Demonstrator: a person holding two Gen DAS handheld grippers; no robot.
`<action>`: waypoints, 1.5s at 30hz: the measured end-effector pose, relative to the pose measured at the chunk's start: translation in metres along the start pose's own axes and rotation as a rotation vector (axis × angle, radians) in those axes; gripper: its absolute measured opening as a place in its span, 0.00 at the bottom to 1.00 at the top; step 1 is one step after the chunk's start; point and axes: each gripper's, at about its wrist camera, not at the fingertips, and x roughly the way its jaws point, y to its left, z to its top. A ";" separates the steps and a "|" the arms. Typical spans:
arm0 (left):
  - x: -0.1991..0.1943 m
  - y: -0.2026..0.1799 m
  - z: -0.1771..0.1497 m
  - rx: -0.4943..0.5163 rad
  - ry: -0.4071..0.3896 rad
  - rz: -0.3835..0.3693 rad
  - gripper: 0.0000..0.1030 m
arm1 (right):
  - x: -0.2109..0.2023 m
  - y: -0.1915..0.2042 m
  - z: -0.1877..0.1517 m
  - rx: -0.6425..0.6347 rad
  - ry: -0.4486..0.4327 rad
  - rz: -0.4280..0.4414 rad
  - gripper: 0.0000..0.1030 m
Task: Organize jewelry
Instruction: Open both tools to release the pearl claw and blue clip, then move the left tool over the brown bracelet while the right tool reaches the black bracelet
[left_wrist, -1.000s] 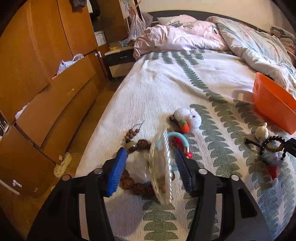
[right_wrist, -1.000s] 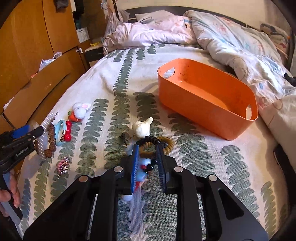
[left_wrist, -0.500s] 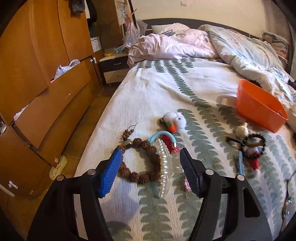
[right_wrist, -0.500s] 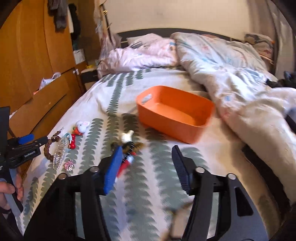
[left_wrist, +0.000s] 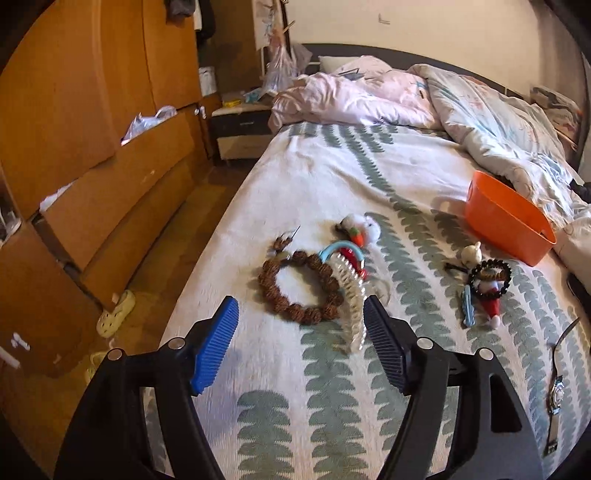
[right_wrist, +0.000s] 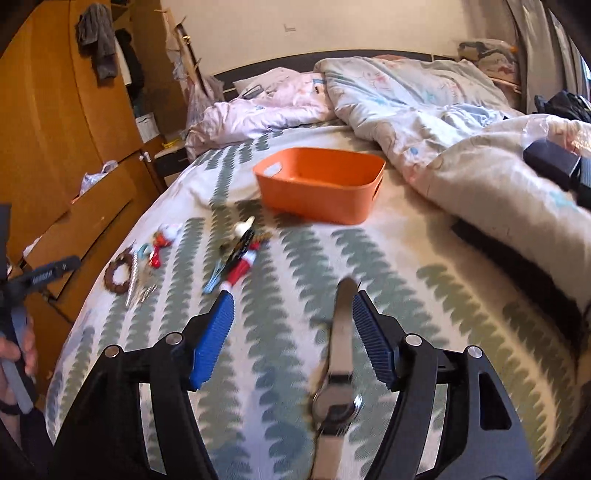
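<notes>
My left gripper (left_wrist: 301, 341) is open and empty above the bed. Just beyond its right finger lie a clear hair claw (left_wrist: 350, 299) and a brown bead bracelet (left_wrist: 299, 286), with a blue and red piece (left_wrist: 345, 253) and a white plush charm (left_wrist: 364, 229) behind. Further right lie a black bead bracelet (left_wrist: 489, 275) and a blue clip (left_wrist: 468, 304). My right gripper (right_wrist: 291, 338) is open. A silver wristwatch (right_wrist: 338, 373) lies on the sheet between its fingers, close to the right one. An orange basket (right_wrist: 321, 184) stands behind, empty.
The watch also shows at the right edge of the left wrist view (left_wrist: 557, 391). A rumpled duvet (right_wrist: 461, 147) covers the far and right side of the bed. Wooden wardrobe drawers (left_wrist: 92, 166) and a floor gap with slippers (left_wrist: 114, 315) lie to the left.
My left gripper let go of the clear hair claw, opened wide and drew back. My right gripper opened, left the black bead bracelet and swung right to the watch.
</notes>
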 end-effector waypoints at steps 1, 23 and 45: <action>0.001 0.002 -0.004 -0.010 0.015 0.000 0.68 | -0.003 0.002 -0.005 -0.003 0.000 0.003 0.67; 0.004 0.031 -0.040 -0.085 0.117 -0.017 0.80 | 0.015 0.088 -0.019 -0.163 0.037 0.142 0.69; -0.014 0.012 -0.011 0.004 0.004 0.046 0.81 | 0.033 0.101 0.025 -0.139 0.066 0.105 0.69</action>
